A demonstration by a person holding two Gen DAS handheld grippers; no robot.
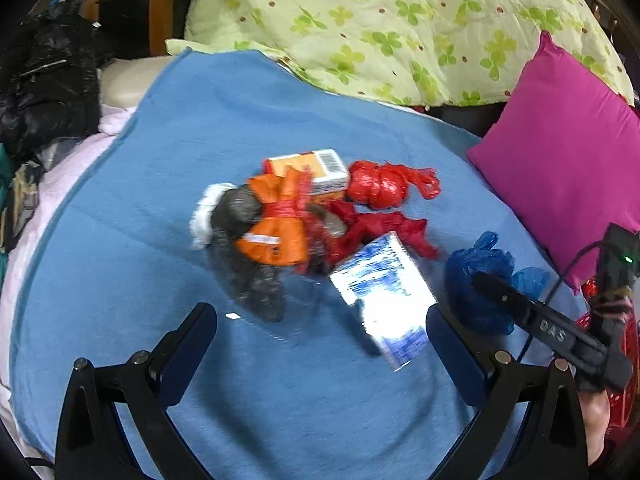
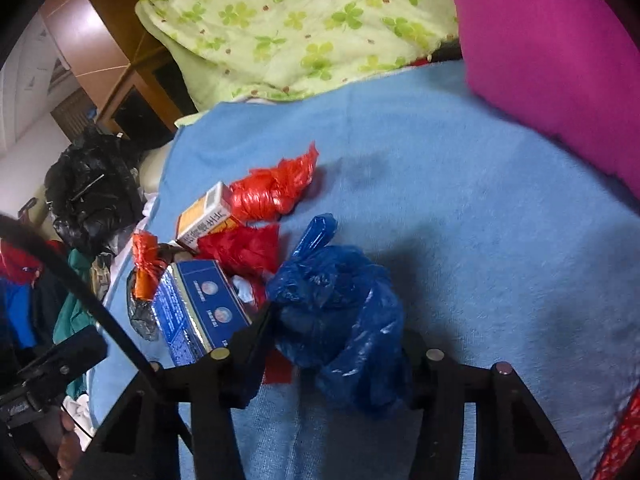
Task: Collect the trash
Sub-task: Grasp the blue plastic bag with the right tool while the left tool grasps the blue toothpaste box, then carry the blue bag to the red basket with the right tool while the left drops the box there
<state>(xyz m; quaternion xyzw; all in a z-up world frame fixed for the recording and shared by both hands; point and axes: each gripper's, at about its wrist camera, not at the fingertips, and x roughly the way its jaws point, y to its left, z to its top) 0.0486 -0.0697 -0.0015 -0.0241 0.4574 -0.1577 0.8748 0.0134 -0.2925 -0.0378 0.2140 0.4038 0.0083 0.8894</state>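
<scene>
Gripping a crumpled blue plastic bag (image 2: 340, 312), the right tongs (image 2: 332, 344) have their two fingers pressed in on either side of it, low over a blue blanket (image 2: 460, 208) spread on a bed. Just to the left of those tongs lies a blue and silver box (image 2: 196, 312), and beyond it a knot of red plastic (image 2: 240, 252), an orange and white carton (image 2: 206, 216) and a second red twisted bag (image 2: 272, 192). An orange wrapper (image 2: 146, 272) sits further left, at the blanket's edge.

The left tongs (image 1: 320, 332) are spread wide with nothing between the fingers, poised over the blanket. Right ahead of them are the blue and silver box, blurred here, and a grey crumpled bag (image 1: 248, 248) with the orange wrapper on top. The right tongs show at the far right of this view, on the blue bag.

Well beyond both tongs lie a pink pillow (image 1: 568, 168) to the right, a green clover-print quilt (image 1: 400, 28) behind, and a black bag (image 1: 48, 80) off to the left.
</scene>
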